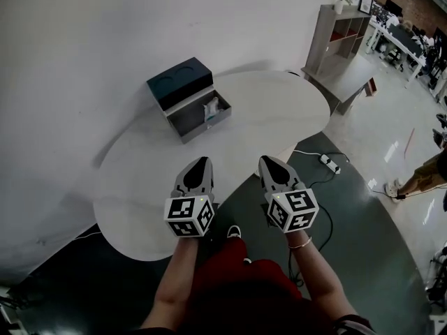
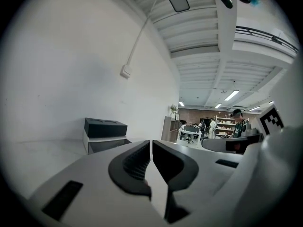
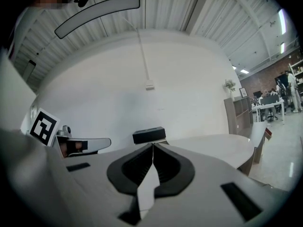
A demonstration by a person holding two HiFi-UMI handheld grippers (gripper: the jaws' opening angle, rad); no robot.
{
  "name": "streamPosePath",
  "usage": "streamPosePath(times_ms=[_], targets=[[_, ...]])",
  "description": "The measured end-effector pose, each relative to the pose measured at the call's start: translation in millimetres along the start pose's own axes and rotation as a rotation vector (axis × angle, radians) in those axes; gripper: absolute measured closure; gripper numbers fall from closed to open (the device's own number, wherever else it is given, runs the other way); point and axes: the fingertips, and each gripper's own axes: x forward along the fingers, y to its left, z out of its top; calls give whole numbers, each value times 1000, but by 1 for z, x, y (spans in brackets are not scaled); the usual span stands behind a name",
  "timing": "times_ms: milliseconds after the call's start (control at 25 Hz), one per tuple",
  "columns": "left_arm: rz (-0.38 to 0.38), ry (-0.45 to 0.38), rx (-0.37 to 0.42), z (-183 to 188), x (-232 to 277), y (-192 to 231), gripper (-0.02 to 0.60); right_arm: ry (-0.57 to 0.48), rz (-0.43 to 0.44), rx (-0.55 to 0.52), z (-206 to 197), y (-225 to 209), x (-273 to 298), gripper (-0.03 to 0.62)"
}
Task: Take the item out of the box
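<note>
1. Upper left of centre in the head view, the box (image 1: 198, 117) stands on the white table (image 1: 279, 110). Its dark lid (image 1: 180, 82) is tipped up and back toward the upper left.
2. Inside the open box, toward its right end, lies the item (image 1: 211, 108). It is a pale packet, too small to make out further.
3. At lower centre, the left gripper (image 1: 201, 162) hovers over the table's near edge, well apart from the box. Its jaws are pressed together with nothing between them.
4. Just to its right, the right gripper (image 1: 269, 162) points the same way, its jaws likewise closed and empty.
5. The left gripper view shows the box (image 2: 105, 135) at centre left, beyond the closed tips of the left gripper (image 2: 151, 143).
6. The right gripper view has the dark lid (image 3: 149, 135) just above the meeting tips of the right gripper (image 3: 152, 145).
7. At upper right in the head view stands a shelf unit (image 1: 335, 44). A power strip (image 1: 330, 163) lies on the floor at right of centre.
</note>
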Motion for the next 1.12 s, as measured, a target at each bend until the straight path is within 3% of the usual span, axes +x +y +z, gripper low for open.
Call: streamPosePath(times_ms=[560,1120], targets=[[22,44,-18,6,73,46,557,56,21,8,-1,-18,88,577],[-9,107,-24,6,114,70,550,85,2,-9,6,-25,128,577]])
